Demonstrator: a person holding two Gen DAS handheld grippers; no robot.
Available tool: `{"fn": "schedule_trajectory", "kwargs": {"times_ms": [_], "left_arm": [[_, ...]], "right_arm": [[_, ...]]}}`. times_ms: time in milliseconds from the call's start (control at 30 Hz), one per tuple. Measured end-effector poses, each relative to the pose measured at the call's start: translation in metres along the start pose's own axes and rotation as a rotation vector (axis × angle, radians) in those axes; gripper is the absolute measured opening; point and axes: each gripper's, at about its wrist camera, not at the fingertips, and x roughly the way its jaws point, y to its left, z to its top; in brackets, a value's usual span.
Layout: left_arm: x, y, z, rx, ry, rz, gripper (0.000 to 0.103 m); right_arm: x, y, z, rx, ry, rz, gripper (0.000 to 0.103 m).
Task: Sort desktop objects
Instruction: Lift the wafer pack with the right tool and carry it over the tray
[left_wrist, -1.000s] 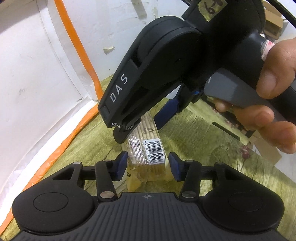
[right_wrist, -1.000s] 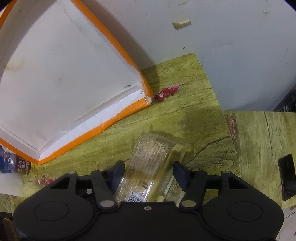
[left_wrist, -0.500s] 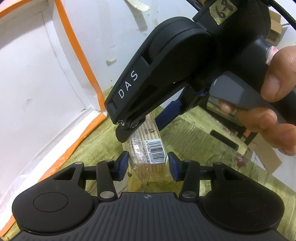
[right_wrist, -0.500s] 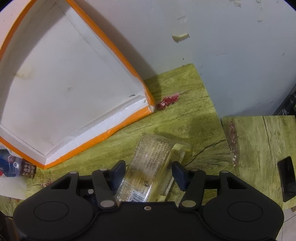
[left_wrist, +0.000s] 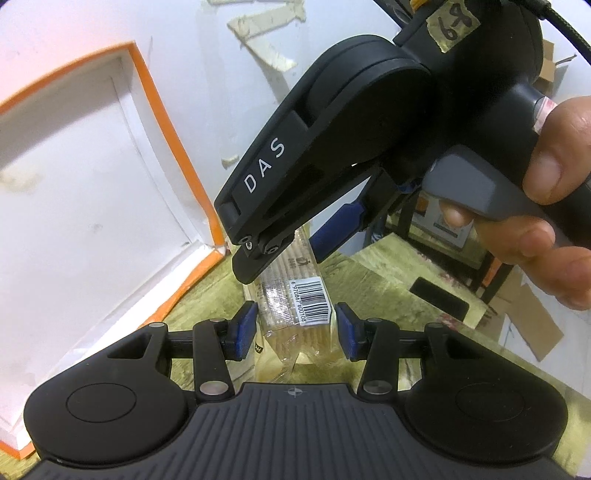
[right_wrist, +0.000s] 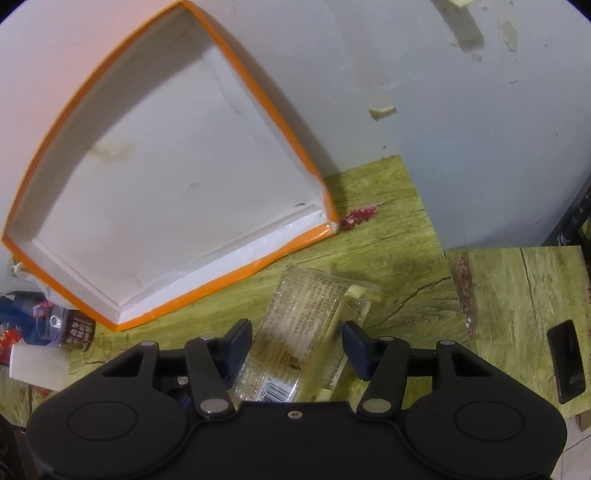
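Observation:
A clear plastic packet (left_wrist: 291, 306) of thin pale sticks with a barcode label hangs above the green wood-grain table (left_wrist: 373, 273). My left gripper (left_wrist: 295, 321) is shut on its near end, blue pads against both sides. My right gripper (left_wrist: 291, 251), held by a hand (left_wrist: 546, 206), comes in from the upper right and straddles the packet's far end. In the right wrist view the packet (right_wrist: 299, 325) runs between the fingers of the right gripper (right_wrist: 297, 336), which press its edges. The orange-rimmed white box (right_wrist: 258, 92) stands open to the left, its rim (left_wrist: 173, 140) close by.
A black flat device (right_wrist: 565, 362) lies on a separate table section at the right, also seen as a dark slab (left_wrist: 439, 301). A small dark bottle (right_wrist: 70, 328) and a white block (right_wrist: 37, 365) sit left of the box. A white wall (right_wrist: 443, 147) backs the table.
Both grippers have risen together with the packet between them. The table has dropped away below, and more of the orange-rimmed box shows in both views.

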Motion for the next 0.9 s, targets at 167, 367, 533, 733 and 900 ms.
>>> {"fn": "schedule_trajectory", "kwargs": {"times_ms": [167,367,533,733,900], "left_arm": [[-0.034,-0.006,-0.007,-0.003,-0.031,0.016,0.045],[-0.079,-0.017,-0.025,-0.026,-0.05,0.031,0.045],[-0.108,-0.023,-0.044,-0.046,-0.062,0.047,0.045],[-0.129,-0.03,-0.062,-0.074,-0.063,0.058,0.045],[-0.137,-0.033,-0.087,-0.122,-0.058,0.05,0.045]], "right_arm": [[-0.021,0.021,-0.015,-0.035,-0.018,0.001,0.053],[-0.04,0.05,-0.039,-0.085,-0.026,0.008,0.053],[-0.047,0.074,-0.064,-0.136,-0.02,0.005,0.053],[-0.046,0.095,-0.096,-0.183,0.005,0.007,0.053],[-0.036,0.103,-0.12,-0.207,0.038,0.014,0.053]]}}
